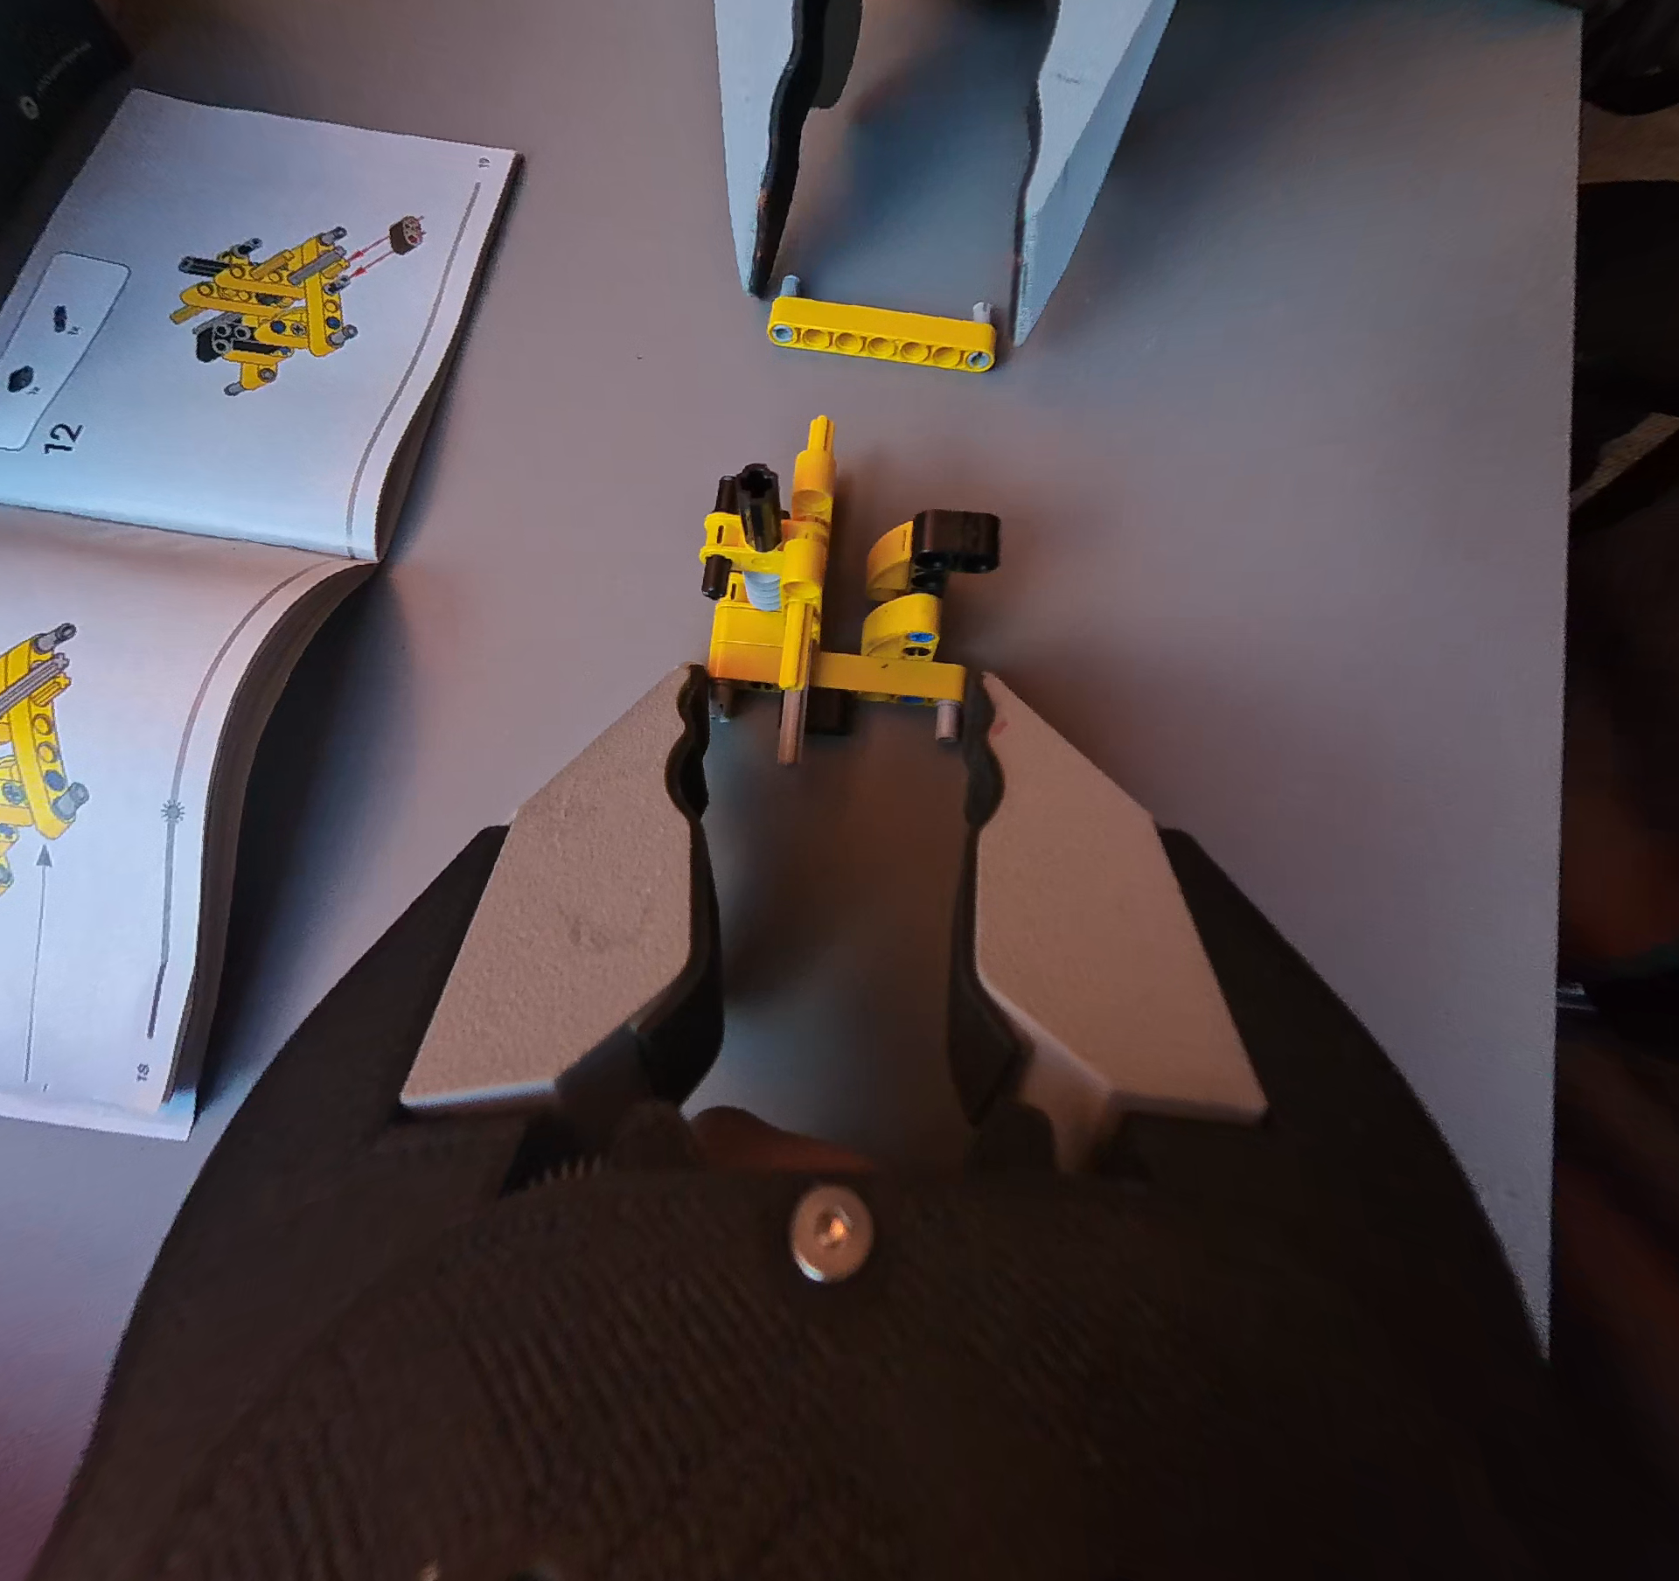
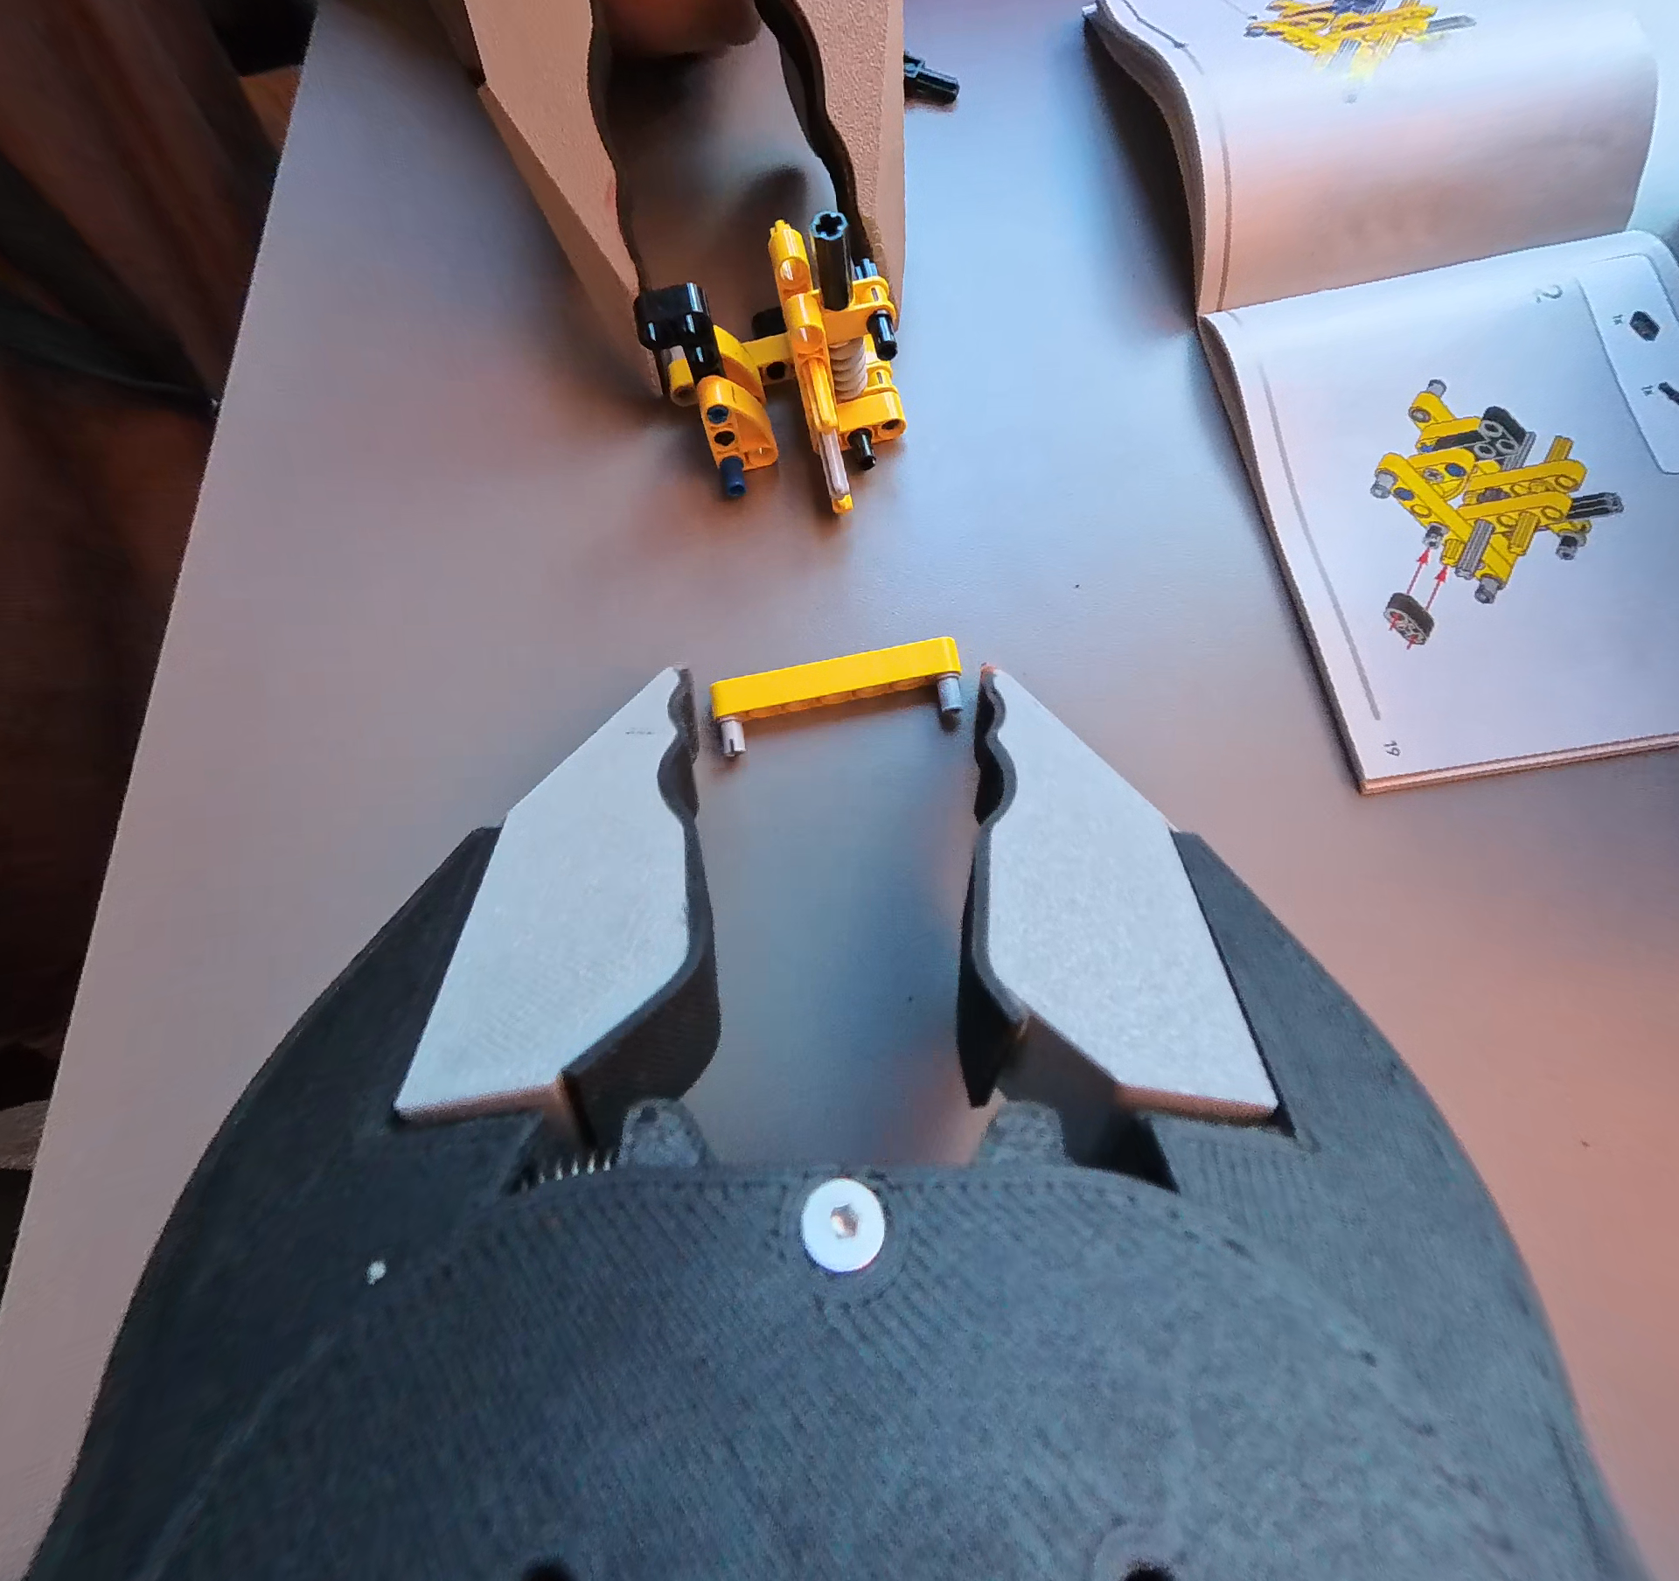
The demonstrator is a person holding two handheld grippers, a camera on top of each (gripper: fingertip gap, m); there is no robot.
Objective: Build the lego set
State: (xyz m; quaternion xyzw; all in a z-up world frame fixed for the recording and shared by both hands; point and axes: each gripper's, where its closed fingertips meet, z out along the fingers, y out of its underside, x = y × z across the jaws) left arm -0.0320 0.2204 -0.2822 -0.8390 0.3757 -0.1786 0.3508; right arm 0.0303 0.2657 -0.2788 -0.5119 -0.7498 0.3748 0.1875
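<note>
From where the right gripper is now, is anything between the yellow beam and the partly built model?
Nothing visible is in the way. Between the yellow beam and the partly built model there is only bare grey table. The right gripper has open jaws at the beam's ends; the left gripper flanks the model.

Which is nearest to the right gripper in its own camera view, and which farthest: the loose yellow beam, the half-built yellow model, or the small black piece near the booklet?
From the right gripper:
1. Yellow beam, lying just ahead of the open fingertips.
2. Half-built yellow model, farther up the table, at the other gripper's tips.
3. Small black piece, farthest, beyond the model towards the booklet.
</note>
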